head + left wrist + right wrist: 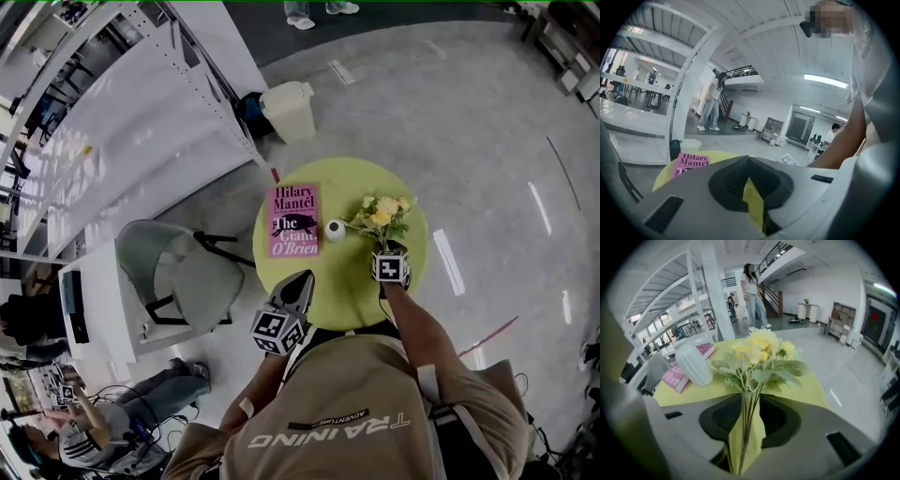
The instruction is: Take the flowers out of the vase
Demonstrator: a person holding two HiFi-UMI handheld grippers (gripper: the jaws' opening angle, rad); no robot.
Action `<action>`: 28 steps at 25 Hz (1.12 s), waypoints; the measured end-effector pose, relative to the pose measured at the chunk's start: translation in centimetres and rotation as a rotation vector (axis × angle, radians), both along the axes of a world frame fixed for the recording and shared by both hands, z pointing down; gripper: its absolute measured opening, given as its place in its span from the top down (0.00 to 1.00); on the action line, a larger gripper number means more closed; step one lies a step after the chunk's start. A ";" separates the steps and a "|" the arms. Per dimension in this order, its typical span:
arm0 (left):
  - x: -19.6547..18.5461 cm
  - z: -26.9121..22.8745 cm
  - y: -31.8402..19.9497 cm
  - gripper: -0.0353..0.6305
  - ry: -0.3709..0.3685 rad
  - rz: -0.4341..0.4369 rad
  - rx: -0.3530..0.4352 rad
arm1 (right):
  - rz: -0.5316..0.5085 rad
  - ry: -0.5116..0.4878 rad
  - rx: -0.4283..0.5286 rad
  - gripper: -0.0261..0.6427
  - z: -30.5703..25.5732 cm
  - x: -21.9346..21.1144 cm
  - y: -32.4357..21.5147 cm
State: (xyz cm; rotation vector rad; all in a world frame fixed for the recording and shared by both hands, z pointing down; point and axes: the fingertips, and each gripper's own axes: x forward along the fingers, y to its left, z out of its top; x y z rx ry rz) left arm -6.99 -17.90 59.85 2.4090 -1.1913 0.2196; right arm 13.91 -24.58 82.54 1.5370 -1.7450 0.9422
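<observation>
Round yellow table [352, 281] has open floor on the frame's right side; a grey chair [178, 272] and white shelving [141, 122] crowd its left. On it: one pink book [293, 220], one white vase [335, 230] and one bunch of yellow flowers [382, 216], out of the vase and just right of it. Right gripper [382, 246] has its jaws apart, loose around the stems. Left gripper [302, 277] is at the table's lower edge, jaws slightly apart with nothing in them.

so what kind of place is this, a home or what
Not a home, most likely an open workshop or lab hall: a wide polished concrete floor, tall white metal racking, and a staircase up to a mezzanine level.
</observation>
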 end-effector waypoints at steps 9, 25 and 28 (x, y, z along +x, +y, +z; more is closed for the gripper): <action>0.0 0.0 -0.9 0.94 0.015 0.033 0.033 | -0.164 -0.017 0.186 0.96 -6.3 -3.2 0.7; 1.6 -6.4 -3.0 0.94 0.029 0.081 0.175 | -0.427 -0.268 0.595 0.96 -27.4 -9.8 2.4; 2.2 -7.9 -3.1 0.94 0.006 0.088 0.212 | -0.438 -0.251 0.643 0.96 -29.8 -9.5 2.9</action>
